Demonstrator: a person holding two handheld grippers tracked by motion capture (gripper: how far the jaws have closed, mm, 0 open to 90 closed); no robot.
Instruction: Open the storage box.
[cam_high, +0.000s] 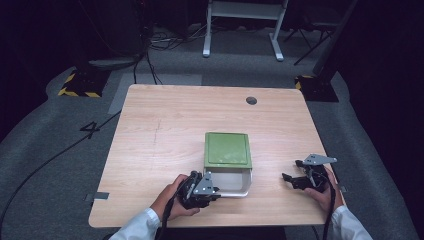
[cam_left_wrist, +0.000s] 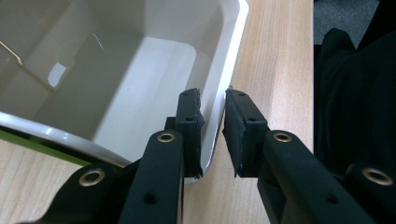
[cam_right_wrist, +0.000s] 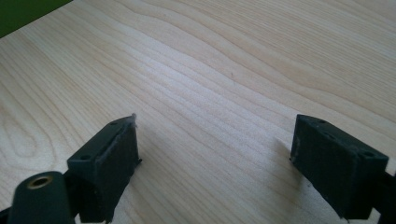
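The wooden table (cam_high: 165, 150) carries a white tub (cam_high: 235, 184) near its front edge, a little right of the middle. A green lid (cam_high: 227, 149) lies askew on the tub, pushed toward the far side so the near part of the tub gapes open. At the tub's near left corner the left gripper (cam_left_wrist: 213, 122) is clamped on the white wall, one pad inside, one outside. Well off to the tub's right, the right gripper (cam_right_wrist: 215, 163) hovers over bare wood, jaws wide apart.
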